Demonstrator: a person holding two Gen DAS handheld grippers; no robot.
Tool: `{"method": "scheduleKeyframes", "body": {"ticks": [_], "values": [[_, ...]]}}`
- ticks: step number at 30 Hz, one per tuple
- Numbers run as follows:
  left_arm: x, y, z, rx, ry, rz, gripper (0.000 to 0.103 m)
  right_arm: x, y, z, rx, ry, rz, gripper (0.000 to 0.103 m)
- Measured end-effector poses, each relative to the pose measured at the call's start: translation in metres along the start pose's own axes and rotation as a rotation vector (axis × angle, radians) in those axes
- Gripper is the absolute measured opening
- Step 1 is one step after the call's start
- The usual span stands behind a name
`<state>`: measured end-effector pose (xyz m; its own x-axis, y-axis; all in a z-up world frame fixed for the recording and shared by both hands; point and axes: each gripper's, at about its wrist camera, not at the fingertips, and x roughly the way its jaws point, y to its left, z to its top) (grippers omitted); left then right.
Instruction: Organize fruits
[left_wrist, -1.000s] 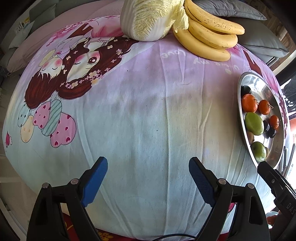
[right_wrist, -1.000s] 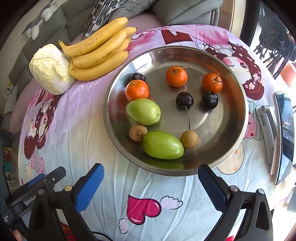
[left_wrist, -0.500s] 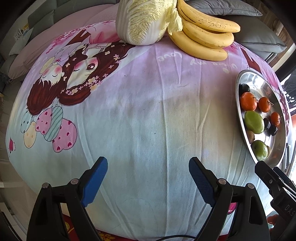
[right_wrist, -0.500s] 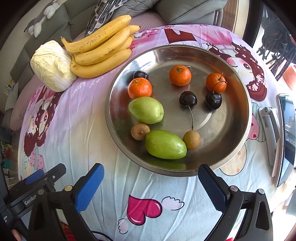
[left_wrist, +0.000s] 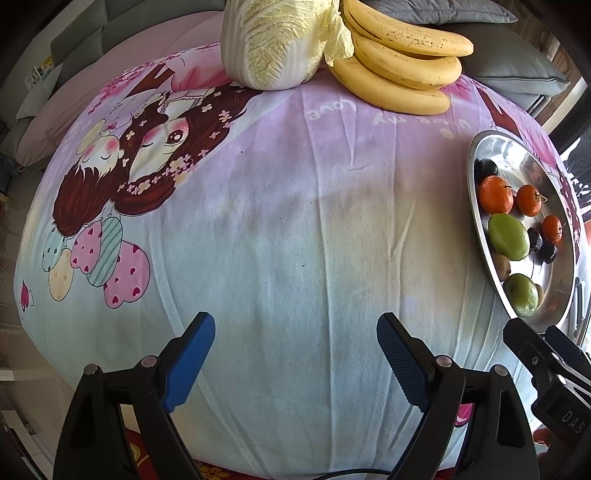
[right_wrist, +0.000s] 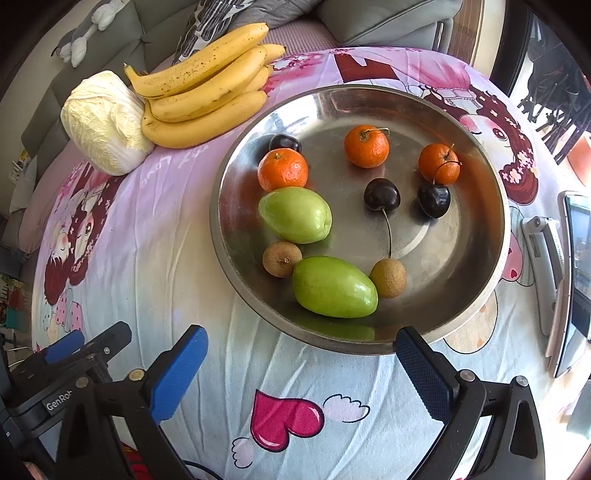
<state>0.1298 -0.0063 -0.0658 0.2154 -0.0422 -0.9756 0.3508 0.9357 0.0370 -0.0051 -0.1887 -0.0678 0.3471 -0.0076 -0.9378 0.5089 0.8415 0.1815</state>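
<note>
Fruits (right_wrist: 295, 214) in metal bowl (right_wrist: 480, 266) (untouched)

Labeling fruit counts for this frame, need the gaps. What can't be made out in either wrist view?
- Dark fruit, right wrist view: half hidden behind a tangerine, so its kind is unclear.
- Metal bowl, left wrist view: seen edge-on at the fisheye rim; far fruits overlap, count unreliable.
- Cabbage, left wrist view: top cut off by the frame edge.
- Device, right wrist view: cropped at the right edge; type unclear.
</note>
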Motion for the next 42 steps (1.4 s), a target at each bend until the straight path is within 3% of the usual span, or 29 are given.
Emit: {"method": "scheduleKeyframes", "body": {"ticks": [42], "values": [[0.0036, -0.0007, -0.0031, 0.025, 0.023, 0.017, 0.09, 0.0014, 0.002, -0.0015, -0.009, 0.013, -0.034, 0.103]]}}
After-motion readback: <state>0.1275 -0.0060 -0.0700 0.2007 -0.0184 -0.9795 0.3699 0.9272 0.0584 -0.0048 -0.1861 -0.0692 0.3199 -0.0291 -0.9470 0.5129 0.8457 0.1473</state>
